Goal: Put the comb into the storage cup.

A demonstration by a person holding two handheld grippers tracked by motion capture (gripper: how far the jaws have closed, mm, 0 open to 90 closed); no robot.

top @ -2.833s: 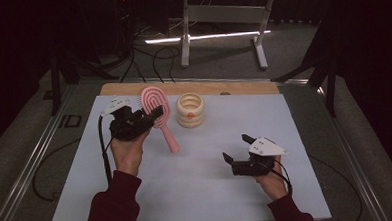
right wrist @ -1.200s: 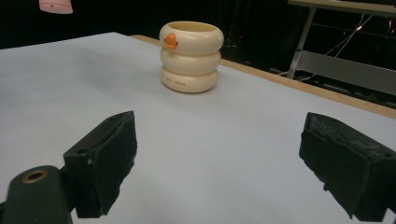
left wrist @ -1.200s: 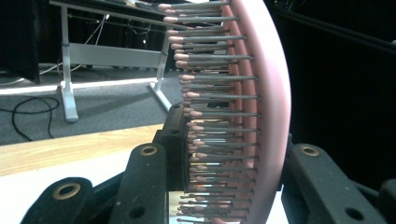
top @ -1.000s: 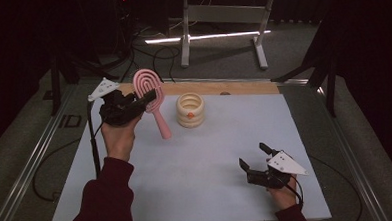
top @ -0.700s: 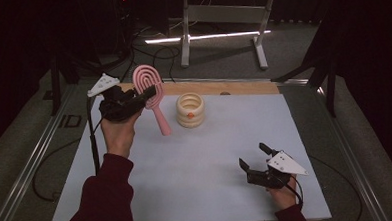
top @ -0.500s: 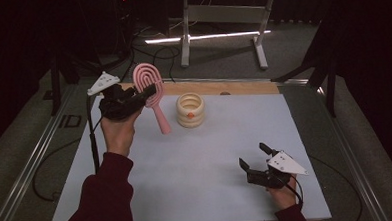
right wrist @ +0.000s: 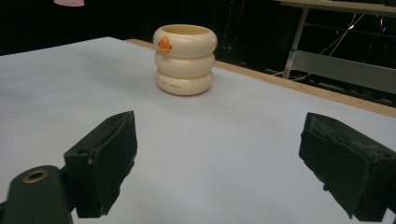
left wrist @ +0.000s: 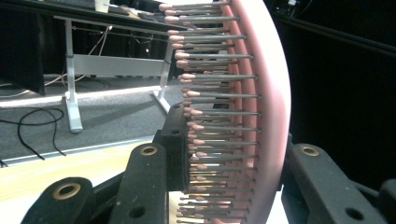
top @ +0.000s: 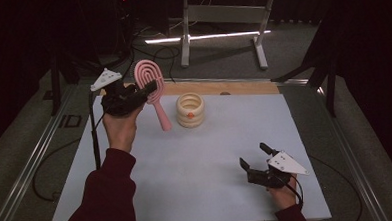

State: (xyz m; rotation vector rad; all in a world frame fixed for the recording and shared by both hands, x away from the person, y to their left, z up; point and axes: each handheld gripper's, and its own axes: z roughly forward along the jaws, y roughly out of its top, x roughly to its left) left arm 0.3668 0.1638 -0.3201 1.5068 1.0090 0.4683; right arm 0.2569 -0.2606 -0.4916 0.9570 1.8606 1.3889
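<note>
Bristles face the inner jaw where the left gripper [top: 144, 90] pinches the pink hairbrush [top: 151, 91] by its head, lifted off the table [top: 186, 161] with its handle slanting down. Right of it stands a cream ringed holder [top: 190, 110]. The right gripper [top: 252, 157], jaws spread, holds nothing.

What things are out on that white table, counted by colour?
Pink: 1, the brush, held off the table in the left gripper
Cream: 1, the ringed cup
Total: 2
</note>
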